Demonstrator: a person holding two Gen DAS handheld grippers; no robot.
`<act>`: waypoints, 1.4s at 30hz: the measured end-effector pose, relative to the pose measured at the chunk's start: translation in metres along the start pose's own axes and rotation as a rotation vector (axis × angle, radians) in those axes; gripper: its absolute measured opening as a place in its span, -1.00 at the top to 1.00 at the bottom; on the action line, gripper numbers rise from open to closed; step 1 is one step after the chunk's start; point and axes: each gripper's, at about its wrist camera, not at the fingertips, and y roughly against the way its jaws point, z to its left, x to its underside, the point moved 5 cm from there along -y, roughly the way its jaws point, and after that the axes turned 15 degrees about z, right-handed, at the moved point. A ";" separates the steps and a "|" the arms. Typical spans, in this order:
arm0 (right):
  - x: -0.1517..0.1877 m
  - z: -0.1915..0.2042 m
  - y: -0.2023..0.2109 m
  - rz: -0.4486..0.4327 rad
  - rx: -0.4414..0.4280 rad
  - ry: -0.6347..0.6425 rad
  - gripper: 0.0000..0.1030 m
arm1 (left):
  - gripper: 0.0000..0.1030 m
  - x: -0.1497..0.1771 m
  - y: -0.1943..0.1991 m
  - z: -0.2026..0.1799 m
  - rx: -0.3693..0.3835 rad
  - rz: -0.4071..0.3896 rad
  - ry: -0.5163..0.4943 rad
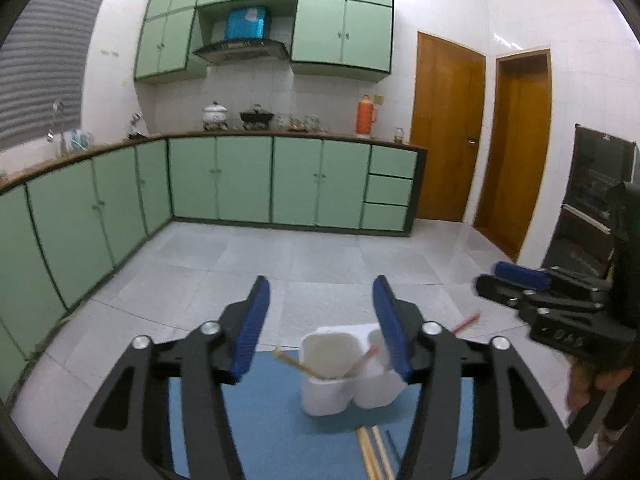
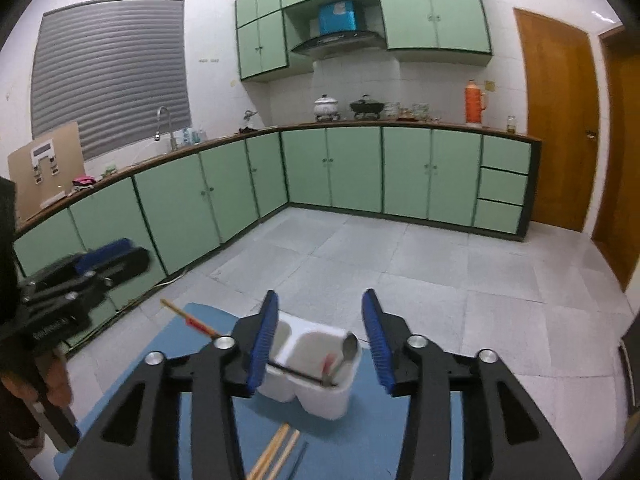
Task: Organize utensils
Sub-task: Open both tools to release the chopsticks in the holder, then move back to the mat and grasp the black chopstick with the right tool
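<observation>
A white two-compartment utensil holder (image 1: 340,376) (image 2: 316,384) stands on a blue mat (image 1: 264,416) (image 2: 360,428). It holds chopsticks (image 1: 296,364), and in the right wrist view a metal spoon (image 2: 348,354) and a dark-handled utensil (image 2: 296,372). A red-tipped chopstick (image 2: 192,320) sticks out leftward. Two wooden chopsticks (image 1: 374,452) (image 2: 276,454) and a thin dark stick (image 2: 300,458) lie on the mat in front. My left gripper (image 1: 320,320) is open and empty above the holder. My right gripper (image 2: 320,336) is open and empty above it too.
Green base cabinets (image 1: 248,180) run along the far and left walls with pots and an orange thermos (image 1: 366,114) on the counter. Wooden doors (image 1: 444,128) stand at the right. A dark oven unit (image 1: 596,200) is at far right. Grey tiled floor (image 2: 440,272) lies beyond the mat.
</observation>
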 end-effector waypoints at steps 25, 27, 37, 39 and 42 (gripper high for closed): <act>0.251 0.057 -0.020 0.317 -0.033 -0.105 0.31 | -0.25 0.241 -0.024 -0.033 0.028 0.427 -0.058; 0.256 0.060 -0.022 0.334 -0.045 -0.100 0.40 | -0.18 0.248 -0.027 -0.035 0.037 0.450 -0.065; 0.271 0.067 -0.031 0.391 -0.126 -0.115 0.62 | -0.13 0.266 -0.028 -0.039 0.069 0.494 -0.061; 0.272 0.069 -0.034 0.399 -0.128 -0.114 0.62 | -0.13 0.267 -0.028 -0.038 0.063 0.495 -0.060; 0.274 0.070 -0.038 0.411 -0.129 -0.113 0.62 | -0.12 0.268 -0.028 -0.037 0.056 0.496 -0.058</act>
